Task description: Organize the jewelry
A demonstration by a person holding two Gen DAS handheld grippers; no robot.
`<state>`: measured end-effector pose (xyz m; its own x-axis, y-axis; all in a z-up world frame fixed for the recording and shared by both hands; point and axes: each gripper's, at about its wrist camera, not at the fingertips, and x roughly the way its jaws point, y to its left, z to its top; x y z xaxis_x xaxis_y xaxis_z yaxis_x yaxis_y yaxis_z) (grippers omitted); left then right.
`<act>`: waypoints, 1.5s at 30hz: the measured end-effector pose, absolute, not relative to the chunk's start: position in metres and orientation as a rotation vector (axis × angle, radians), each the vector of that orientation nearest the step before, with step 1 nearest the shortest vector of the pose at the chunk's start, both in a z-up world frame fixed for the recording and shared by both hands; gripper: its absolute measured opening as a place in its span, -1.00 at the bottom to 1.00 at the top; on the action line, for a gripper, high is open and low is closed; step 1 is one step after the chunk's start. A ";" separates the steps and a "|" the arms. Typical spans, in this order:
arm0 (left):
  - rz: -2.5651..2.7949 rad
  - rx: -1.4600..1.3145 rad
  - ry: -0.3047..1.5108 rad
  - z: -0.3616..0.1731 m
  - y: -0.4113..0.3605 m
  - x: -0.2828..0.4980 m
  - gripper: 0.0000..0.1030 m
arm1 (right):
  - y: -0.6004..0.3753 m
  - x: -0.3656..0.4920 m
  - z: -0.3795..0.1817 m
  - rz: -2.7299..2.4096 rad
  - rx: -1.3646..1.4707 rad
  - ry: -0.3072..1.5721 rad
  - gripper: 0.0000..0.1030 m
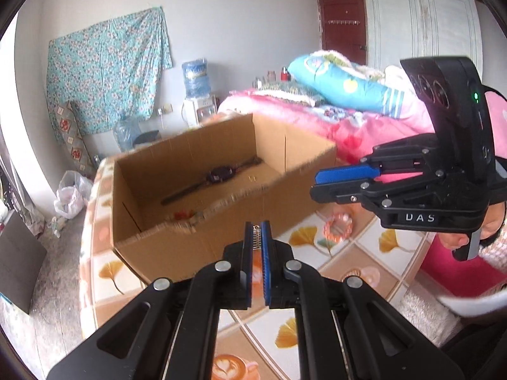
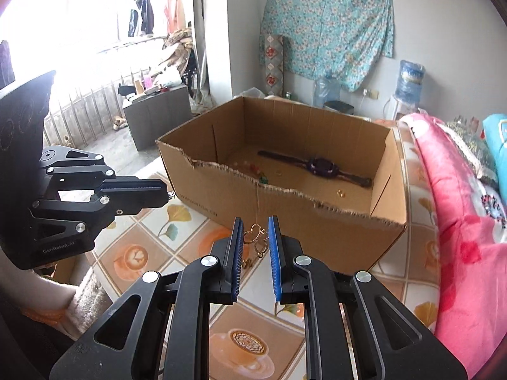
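Thin gold openwork pendant with looped wire outline (image 2: 257, 237) is seen clamped between the blue pads of the right tongs (image 2: 256, 237), raised above the tiled-pattern counter (image 2: 152, 247), just short of the open brown cardboard box (image 2: 285, 202). Left tongs (image 1: 257, 234) are together, pads nearly touching, with what looks like a small silvery chain or spring end pinched at the tips; possibly the same necklace strung across both, cannot be confirmed. In the box a dark-strapped wristwatch with purple face (image 2: 320, 166) is lying flat, with small beads and a gold ring-like piece (image 2: 341, 192) scattered on the floor of it. A pink beaded bracelet ring (image 1: 337, 228) is left on the counter beside the box. Handling judgement: pendant is very light, thin, easily bent, and slippery on ribbed pads; any chain is limp and prone to snagging on the torn box edge. Best held at the solid loop junction, not the fine wire, with light pressure.
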<state>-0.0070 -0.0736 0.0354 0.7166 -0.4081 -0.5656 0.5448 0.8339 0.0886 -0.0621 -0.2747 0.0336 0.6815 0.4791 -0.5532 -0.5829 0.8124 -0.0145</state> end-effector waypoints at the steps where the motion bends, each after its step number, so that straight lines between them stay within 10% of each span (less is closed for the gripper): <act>1: -0.543 0.250 0.550 0.043 -0.072 -0.003 -0.91 | -0.276 -0.060 0.039 0.601 -0.193 0.551 -0.73; 12: -0.651 0.128 0.722 0.085 -0.079 0.118 -0.91 | -0.279 0.016 0.056 0.598 -0.140 0.642 -0.73; 26: -0.608 -0.023 1.278 -0.013 -0.120 0.269 -0.92 | -0.261 0.077 0.017 0.578 -0.227 0.932 -0.73; 45: -0.551 -0.092 1.239 0.004 -0.104 0.271 -0.80 | -0.283 0.064 0.035 0.559 -0.076 0.871 -0.51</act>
